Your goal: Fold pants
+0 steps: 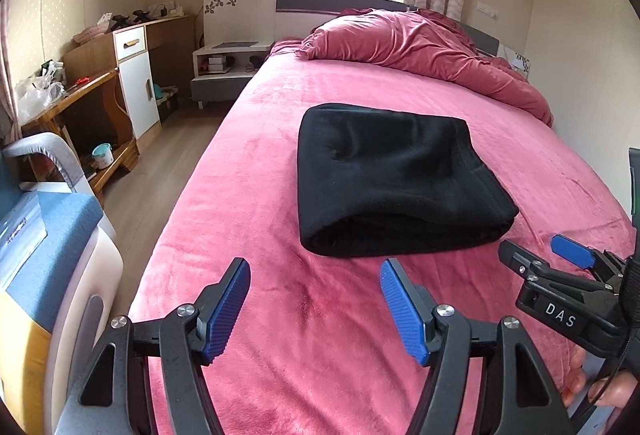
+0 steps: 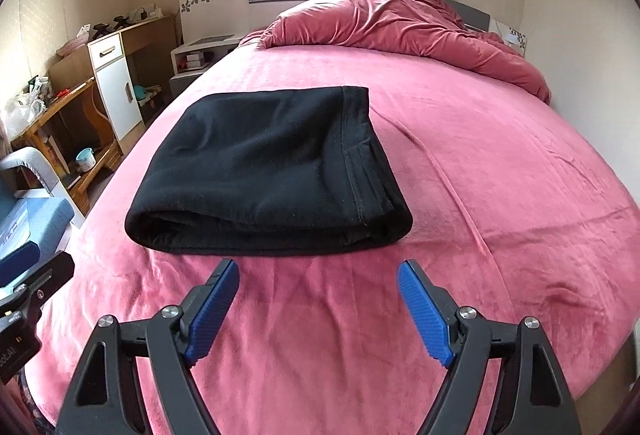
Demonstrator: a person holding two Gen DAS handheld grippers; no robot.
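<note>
Black pants (image 1: 392, 179) (image 2: 268, 171) lie folded into a thick rectangle on the pink bed (image 1: 320, 315) (image 2: 500, 175), their seamed hem along the right side. My left gripper (image 1: 316, 267) hovers open just short of the fold's near edge, with nothing between its blue pads. My right gripper (image 2: 318, 267) is open too, in front of the fold's near right corner and apart from it. In the left wrist view the right gripper (image 1: 532, 247) shows at the right edge with a hand under it. In the right wrist view the left gripper (image 2: 36, 267) pokes in at the left edge.
A bunched pink duvet (image 1: 420, 43) (image 2: 400, 27) lies at the head of the bed under the window. Left of the bed stand a nightstand (image 1: 228, 67), a wooden desk with a white cabinet (image 1: 136, 83) and a blue-grey chair (image 1: 48, 219).
</note>
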